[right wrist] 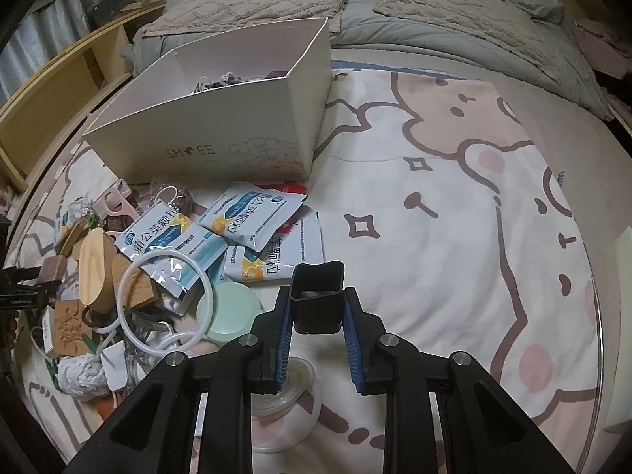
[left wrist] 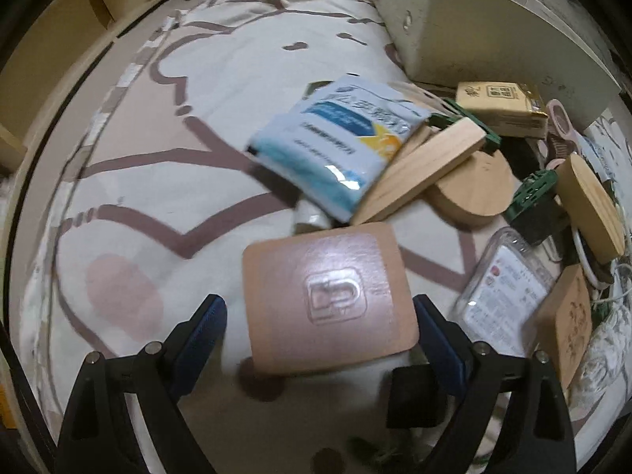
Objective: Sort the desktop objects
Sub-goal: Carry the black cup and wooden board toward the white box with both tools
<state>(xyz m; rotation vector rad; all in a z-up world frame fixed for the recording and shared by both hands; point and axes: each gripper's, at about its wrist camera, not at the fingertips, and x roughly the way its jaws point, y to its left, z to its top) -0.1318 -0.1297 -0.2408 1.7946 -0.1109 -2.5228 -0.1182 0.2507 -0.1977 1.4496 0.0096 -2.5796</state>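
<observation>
In the left wrist view a pink flat rectangular case (left wrist: 328,296) with an embossed logo lies between the wide-apart fingers of my left gripper (left wrist: 318,304). The right pad is at the case's edge, and a strip of sheet shows between the left pad and the case, so the gripper is open. My right gripper (right wrist: 318,292) is shut on a small black square open-topped holder (right wrist: 316,300) above the bed sheet. A white shoe box (right wrist: 221,134) with several items inside stands at the back left; its wall (left wrist: 454,31) also shows at the upper right of the left wrist view.
Blue-white sachets (right wrist: 252,213) (left wrist: 335,142), wooden blocks (left wrist: 426,166), a clear bottle (left wrist: 505,296), a white ring (right wrist: 130,276) and a green lid (right wrist: 231,312) are piled on the cartoon bed sheet. A clear dish (right wrist: 292,403) lies under my right gripper. Pillows (right wrist: 474,12) lie behind.
</observation>
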